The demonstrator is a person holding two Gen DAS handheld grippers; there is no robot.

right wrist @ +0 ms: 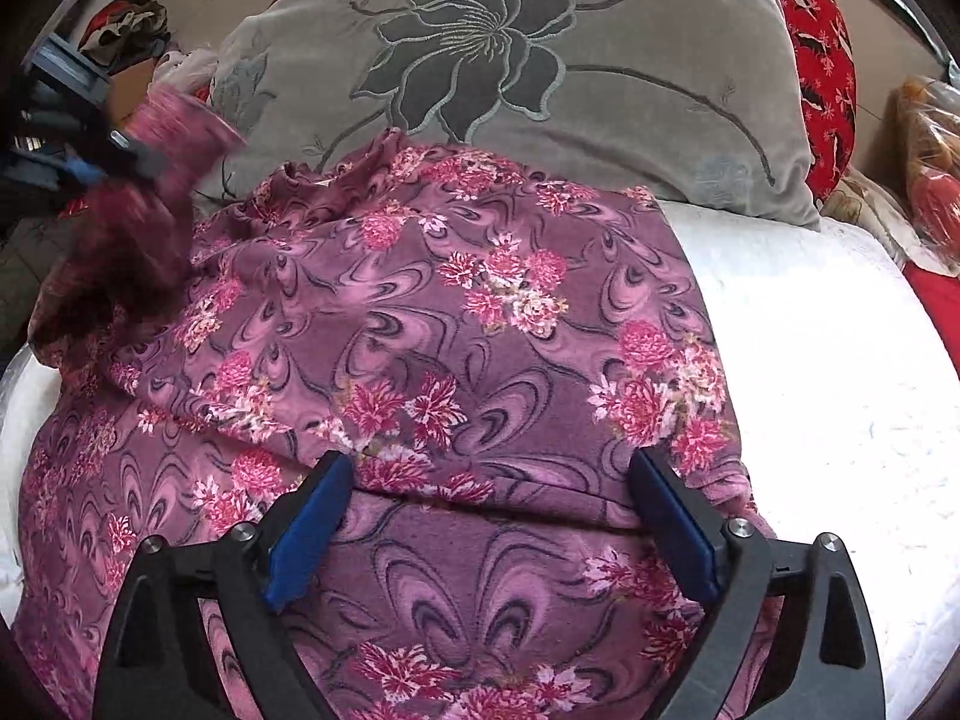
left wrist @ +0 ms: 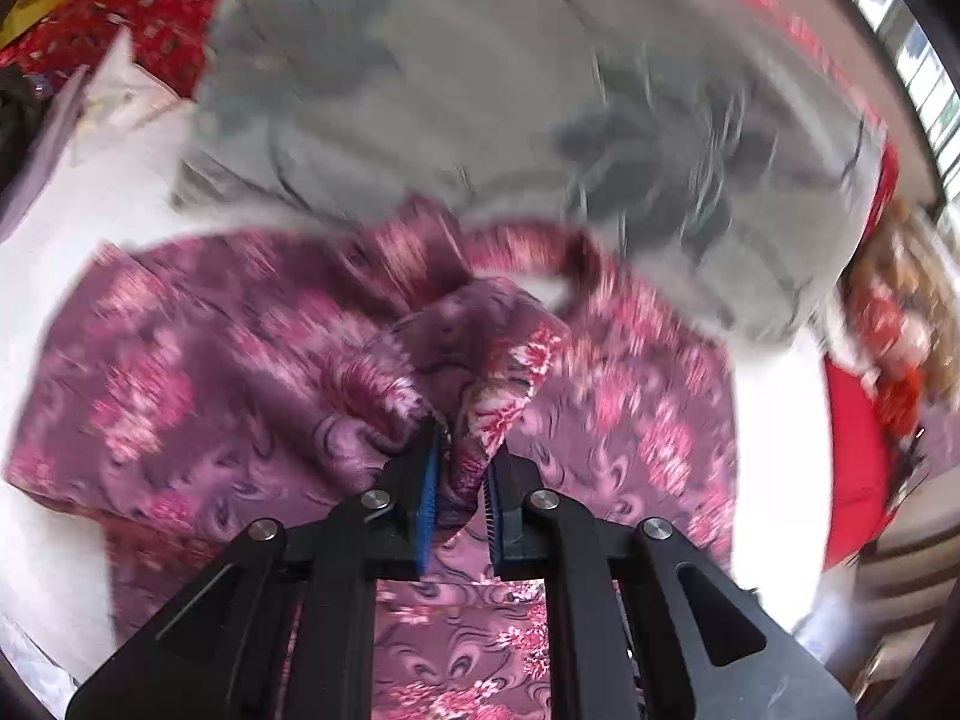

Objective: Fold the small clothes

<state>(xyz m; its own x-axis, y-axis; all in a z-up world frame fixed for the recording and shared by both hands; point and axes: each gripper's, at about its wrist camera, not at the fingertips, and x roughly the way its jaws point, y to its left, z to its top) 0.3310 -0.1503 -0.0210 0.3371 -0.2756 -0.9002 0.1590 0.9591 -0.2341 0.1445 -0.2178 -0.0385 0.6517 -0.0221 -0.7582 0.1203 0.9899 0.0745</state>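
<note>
L hand-held gripper was clamped nearly closed on a bunched fold of the purple floral garment, cloth pinched between its blue pads and lifted clear of the rest. In the R wrist view that same gripper showed blurred at the garment's upper-left corner, w/ cloth hanging from it. L wrist view was motion-smeared throughout.

R hand-held gripper stood wide apart, nothing pinched; its pads sat either side of a folded edge at the garment's near end, whether touching the cloth can't tell.

Garment itself lay spread on the white bed cover, part doubled over w/ one layer atop another. Just beyond the garment's far edge, touching it, was a grey pillow w/ dark flower print. Behind the pillow to the garment's far right, a red patterned cushion. Further right of the garment, a bag w/ orange-red contents, blurred.
</note>
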